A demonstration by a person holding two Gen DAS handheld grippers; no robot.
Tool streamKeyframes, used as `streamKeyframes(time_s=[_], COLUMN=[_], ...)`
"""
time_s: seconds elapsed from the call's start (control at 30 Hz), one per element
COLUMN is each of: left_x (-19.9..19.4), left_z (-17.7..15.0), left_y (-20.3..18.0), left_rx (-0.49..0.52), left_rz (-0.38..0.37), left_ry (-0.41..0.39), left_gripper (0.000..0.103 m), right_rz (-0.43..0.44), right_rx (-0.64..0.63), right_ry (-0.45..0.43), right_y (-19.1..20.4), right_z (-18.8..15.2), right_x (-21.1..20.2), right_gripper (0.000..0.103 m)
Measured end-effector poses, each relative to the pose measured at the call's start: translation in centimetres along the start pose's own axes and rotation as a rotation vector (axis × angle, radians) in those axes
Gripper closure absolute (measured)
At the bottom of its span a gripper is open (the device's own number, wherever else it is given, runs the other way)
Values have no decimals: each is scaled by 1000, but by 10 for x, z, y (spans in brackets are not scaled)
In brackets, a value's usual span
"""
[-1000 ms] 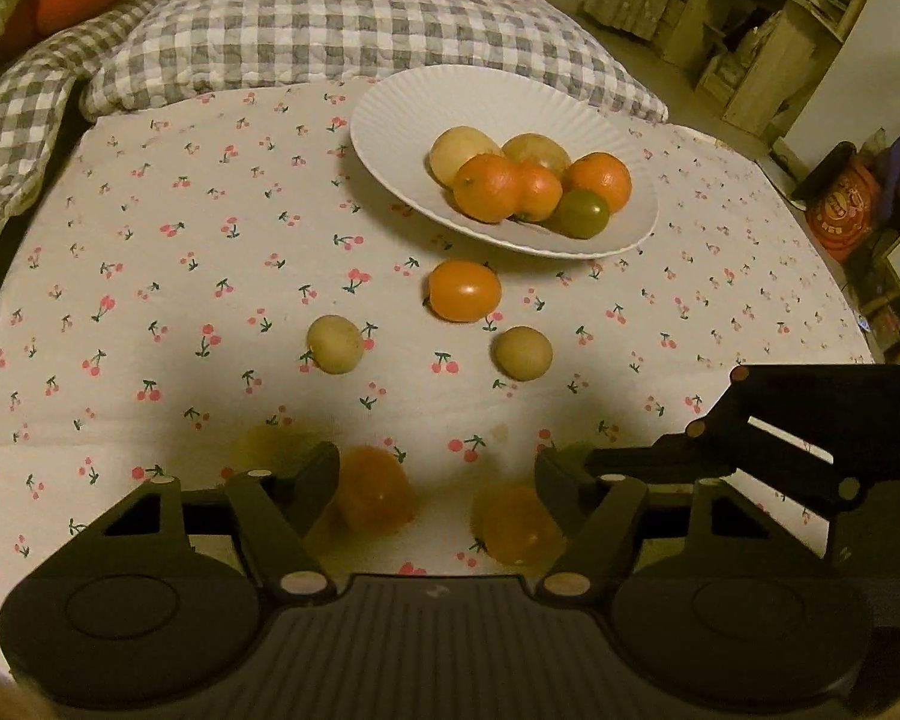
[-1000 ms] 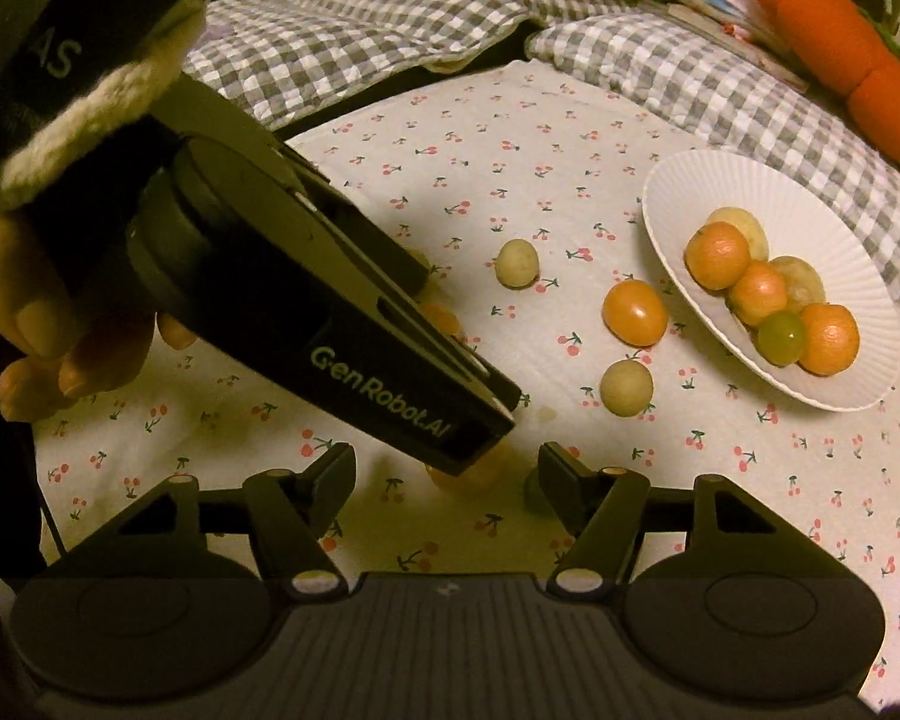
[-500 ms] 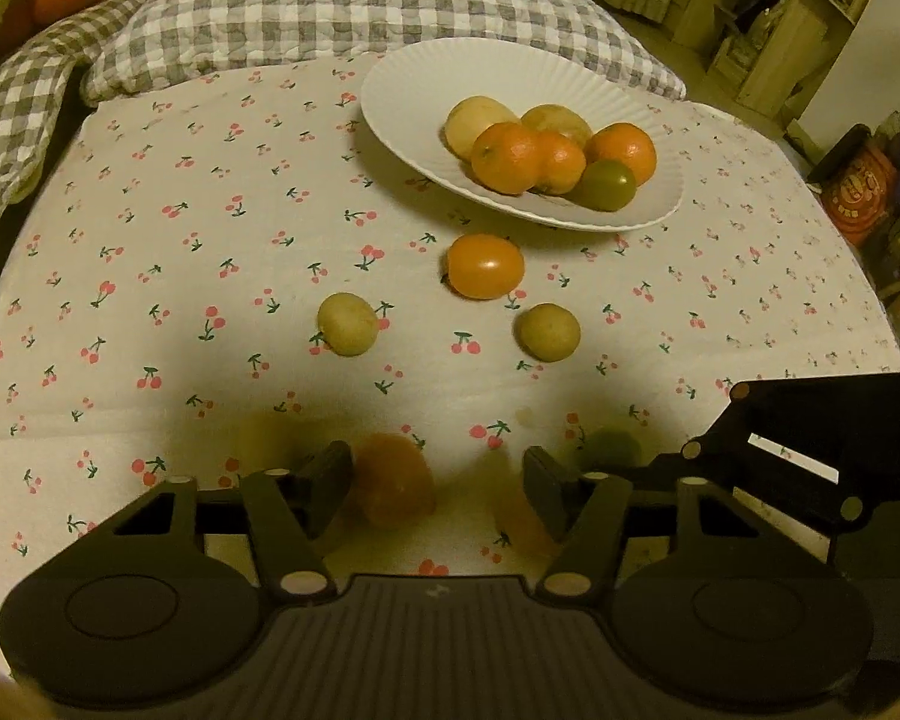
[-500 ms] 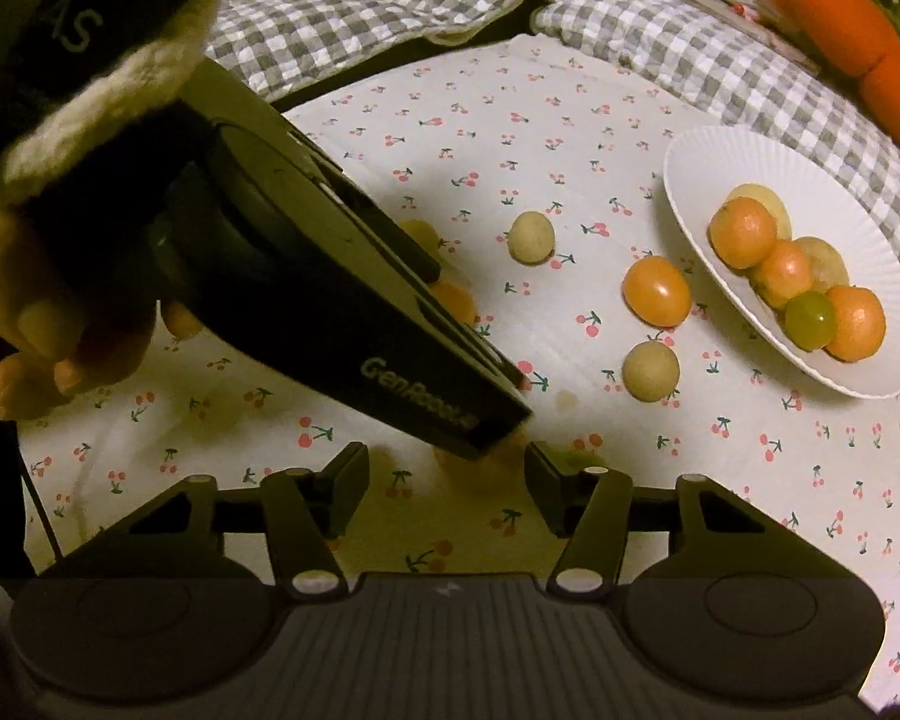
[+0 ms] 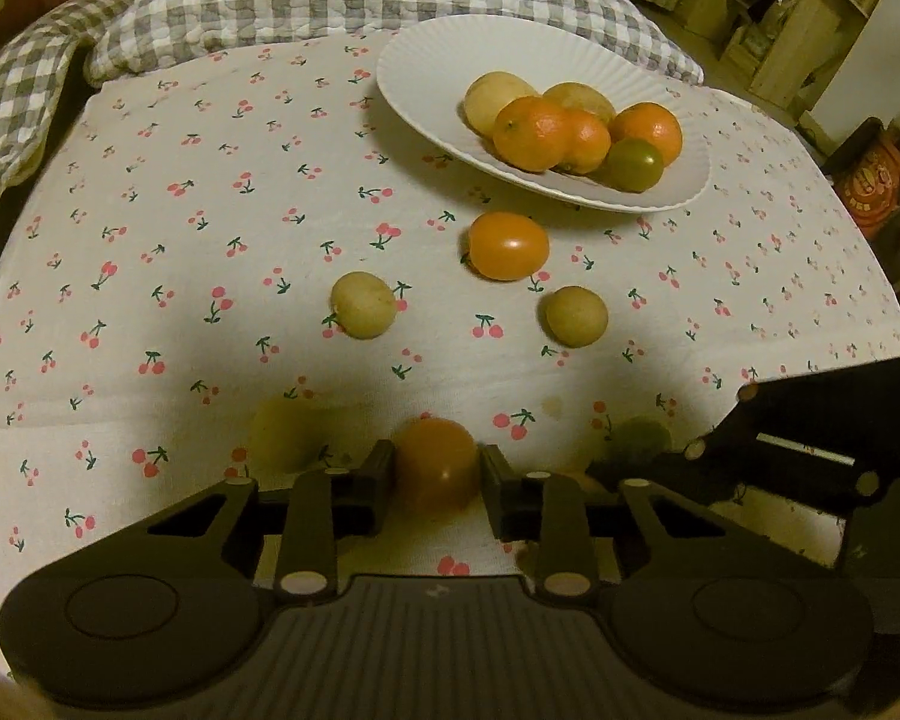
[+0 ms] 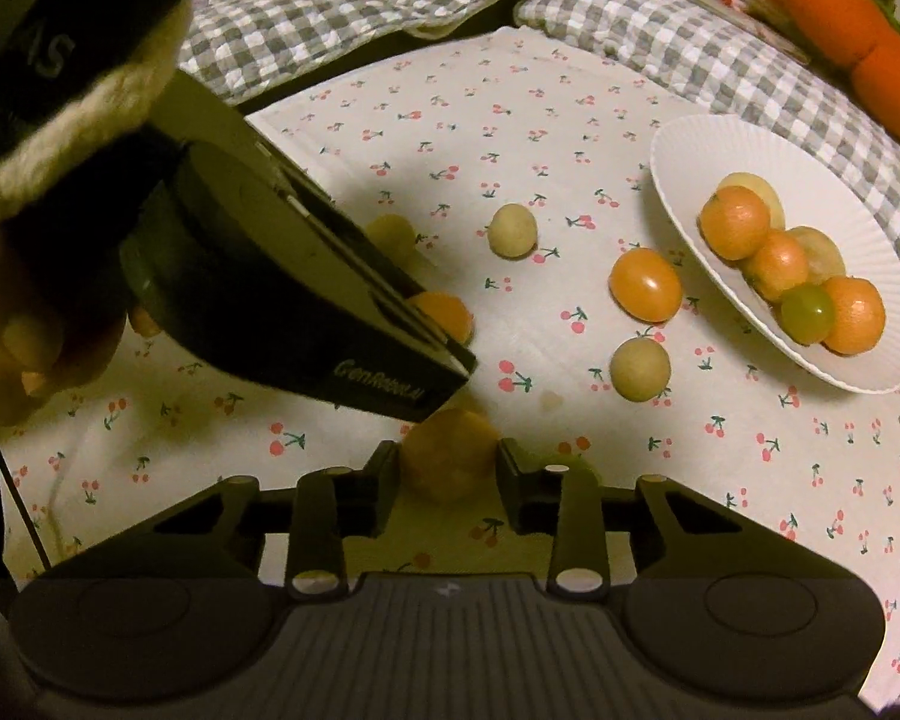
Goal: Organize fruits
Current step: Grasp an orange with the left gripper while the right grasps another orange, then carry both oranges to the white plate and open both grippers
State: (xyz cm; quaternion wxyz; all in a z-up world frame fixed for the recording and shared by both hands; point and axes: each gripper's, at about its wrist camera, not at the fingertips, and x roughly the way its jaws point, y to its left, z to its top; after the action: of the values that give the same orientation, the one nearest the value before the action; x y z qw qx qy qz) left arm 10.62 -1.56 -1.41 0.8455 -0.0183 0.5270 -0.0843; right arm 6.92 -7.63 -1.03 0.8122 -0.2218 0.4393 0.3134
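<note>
Six fruits sit on the white plate (image 5: 426,69): three oranges, two pale yellow ones, one green. Off the plate lie seven more: three orange, three yellow, one green.

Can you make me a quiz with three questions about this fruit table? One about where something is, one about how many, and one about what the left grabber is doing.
1. Where does the shiny orange oval tomato lie?
A. on the white ridged plate
B. on the cherry-print cloth, beside the plate
C. on the floor

2. How many fruits are on the plate?
A. three
B. six
C. nine

3. What is the left gripper doing?
A. standing wide open
B. shut on a round orange fruit
C. shut on a spoon

Answers:
1. B, it rests on the cloth just short of the plate's rim.
2. B, three orange, two pale yellow, one green.
3. B, its jaws have just been closing and both pads press the fruit's sides.
</note>
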Motion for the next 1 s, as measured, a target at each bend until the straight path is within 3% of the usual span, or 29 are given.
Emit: streamKeyframes(time_s=[0.57, 0.8, 1.0], left_x=[-18, -40, -56], left_z=[8, 22, 40], left_y=[7, 21, 39], left_rx=[-43, -102, -179], left_rz=[-23, -27, -21], left_ry=[-70, -162, -249], left_gripper=[89, 89, 89], right_rz=[-28, -70, -132], right_rx=[65, 175, 355], right_ry=[-88, -187, -301], right_y=[-16, -48, -94], right_z=[8, 9, 4], right_x=[-18, -45, -74], right_gripper=[72, 72, 72])
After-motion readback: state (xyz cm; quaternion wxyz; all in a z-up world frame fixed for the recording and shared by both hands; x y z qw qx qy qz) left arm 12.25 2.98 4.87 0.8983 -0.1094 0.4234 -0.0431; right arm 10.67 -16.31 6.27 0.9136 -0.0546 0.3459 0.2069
